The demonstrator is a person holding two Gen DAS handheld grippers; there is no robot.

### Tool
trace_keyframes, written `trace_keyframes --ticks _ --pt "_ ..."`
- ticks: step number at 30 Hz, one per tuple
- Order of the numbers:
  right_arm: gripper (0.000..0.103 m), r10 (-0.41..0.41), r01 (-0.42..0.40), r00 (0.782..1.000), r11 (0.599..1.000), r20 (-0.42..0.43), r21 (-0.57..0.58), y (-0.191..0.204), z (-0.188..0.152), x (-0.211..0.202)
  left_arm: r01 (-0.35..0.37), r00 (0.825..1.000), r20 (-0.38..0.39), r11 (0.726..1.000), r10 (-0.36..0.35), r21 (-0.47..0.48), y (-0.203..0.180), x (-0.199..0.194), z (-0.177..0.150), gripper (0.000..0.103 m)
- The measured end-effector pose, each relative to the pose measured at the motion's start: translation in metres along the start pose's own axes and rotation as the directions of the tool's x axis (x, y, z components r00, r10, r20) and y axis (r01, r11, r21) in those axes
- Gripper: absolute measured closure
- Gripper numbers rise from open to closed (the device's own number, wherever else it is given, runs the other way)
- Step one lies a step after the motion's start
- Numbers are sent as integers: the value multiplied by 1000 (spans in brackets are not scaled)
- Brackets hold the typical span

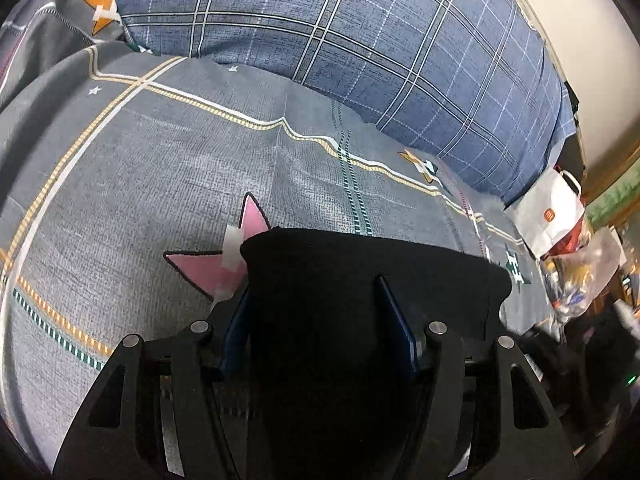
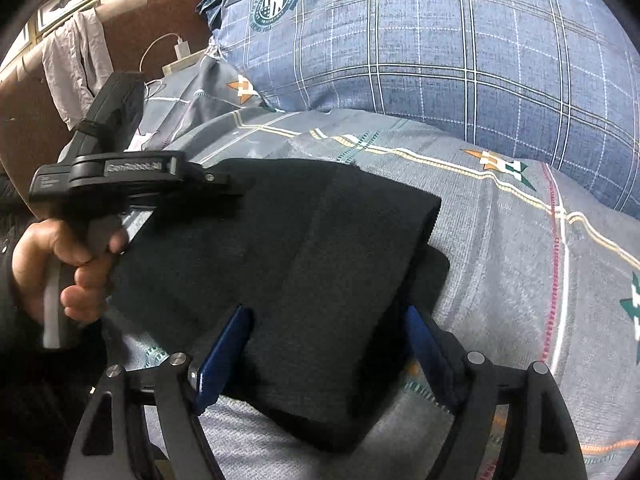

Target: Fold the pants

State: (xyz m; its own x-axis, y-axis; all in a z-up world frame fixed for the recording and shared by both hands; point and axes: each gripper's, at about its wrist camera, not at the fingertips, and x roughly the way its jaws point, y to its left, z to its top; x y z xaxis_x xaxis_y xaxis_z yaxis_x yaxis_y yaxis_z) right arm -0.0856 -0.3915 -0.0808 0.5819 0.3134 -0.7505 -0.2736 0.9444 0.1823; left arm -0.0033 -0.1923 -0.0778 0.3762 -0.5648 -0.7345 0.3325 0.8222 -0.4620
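Note:
The black pants (image 2: pixel 288 248) lie folded into a compact rectangle on the grey patterned bedspread (image 2: pixel 500 248). My right gripper (image 2: pixel 328 316) is open, its blue fingers (image 2: pixel 228 344) astride the near edge of the fold. My left gripper (image 1: pixel 314 292) is open too, with the black pants (image 1: pixel 360 280) lying between and over its blue fingers (image 1: pixel 394 320). In the right wrist view the left gripper's body (image 2: pixel 120 176) rests at the fold's far left edge, held by a hand (image 2: pixel 60 264).
A blue plaid pillow (image 1: pixel 360 40) lies at the head of the bed, also in the right wrist view (image 2: pixel 440 40). A white paper bag (image 1: pixel 548 212) and clutter stand past the bed's right edge. A brown headboard (image 2: pixel 132 32) with a charger stands far left.

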Motion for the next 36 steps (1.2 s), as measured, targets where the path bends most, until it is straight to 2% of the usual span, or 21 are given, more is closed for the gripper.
trace_keyframes --ticks 3,4,5,7,8,9,10,11,12,16,18,20,21,23,24,25,26,27,30,33,36 --pt "24 -75 64 983 996 168 69 -11 9 -31 2 1000 5 1000 -2 0 1 -1 -2 42" --pt "24 -120 100 964 991 237 93 -12 13 -41 -4 1000 10 1000 3 8 0 -1 -3 42" --pt "24 -222 191 923 973 316 126 -10 19 -51 -7 1000 14 1000 7 12 3 -2 -5 42" --pt "24 -330 287 879 943 344 171 -8 28 -48 -17 1000 24 1000 16 22 4 -3 -6 41" --pt "24 -356 309 880 932 315 189 -10 31 -40 -22 999 29 999 21 27 3 -4 -6 40" --pt "24 -393 348 891 913 229 211 -16 35 -22 -32 999 40 999 30 35 3 -4 -7 36" --pt "24 -421 398 903 894 86 207 -26 36 7 -50 997 53 998 47 43 3 -5 -8 32" --pt "26 -464 462 885 866 -37 190 -34 34 30 -90 993 79 994 85 68 1 -5 -10 24" --pt "26 -457 458 888 866 -51 199 -37 31 38 -127 988 104 987 117 99 -3 -3 -11 21" --pt "26 -449 446 892 865 -40 228 -38 31 33 -198 970 182 960 162 196 -13 3 -9 18" --pt "26 -416 402 909 860 -24 313 -46 26 21 -204 968 195 948 158 244 -15 7 -2 18" --pt "33 -373 323 924 876 80 359 -44 24 -3 -201 969 195 938 149 283 -18 12 6 18" --pt "33 -367 296 916 891 160 345 -34 23 -20 -184 974 182 939 135 292 -16 14 11 18" --pt "33 -358 286 901 915 244 285 -13 18 -39 -164 978 173 946 119 280 -11 14 13 18" --pt "32 -340 288 917 926 208 245 -3 15 -32 -156 979 169 952 113 263 -9 13 13 18" --pt "31 -323 293 937 934 131 205 2 11 -18 -154 979 170 955 112 256 -9 12 12 18" --pt "32 -308 308 951 942 -24 136 9 -1 12 -148 980 167 955 107 256 -9 12 11 18" --pt "33 -314 308 949 941 25 143 12 -8 9 -154 978 175 956 112 250 -8 10 10 18" --pt "27 -309 300 951 939 31 169 10 -7 3 -131 980 175 970 95 204 -9 -2 9 18" --pt "27 -260 239 963 943 65 230 5 -6 -10 -47 978 206 989 18 139 -8 -36 7 18" --pt "27 -260 200 946 938 195 281 2 -3 -36 40 980 193 997 -52 66 8 -65 14 15"
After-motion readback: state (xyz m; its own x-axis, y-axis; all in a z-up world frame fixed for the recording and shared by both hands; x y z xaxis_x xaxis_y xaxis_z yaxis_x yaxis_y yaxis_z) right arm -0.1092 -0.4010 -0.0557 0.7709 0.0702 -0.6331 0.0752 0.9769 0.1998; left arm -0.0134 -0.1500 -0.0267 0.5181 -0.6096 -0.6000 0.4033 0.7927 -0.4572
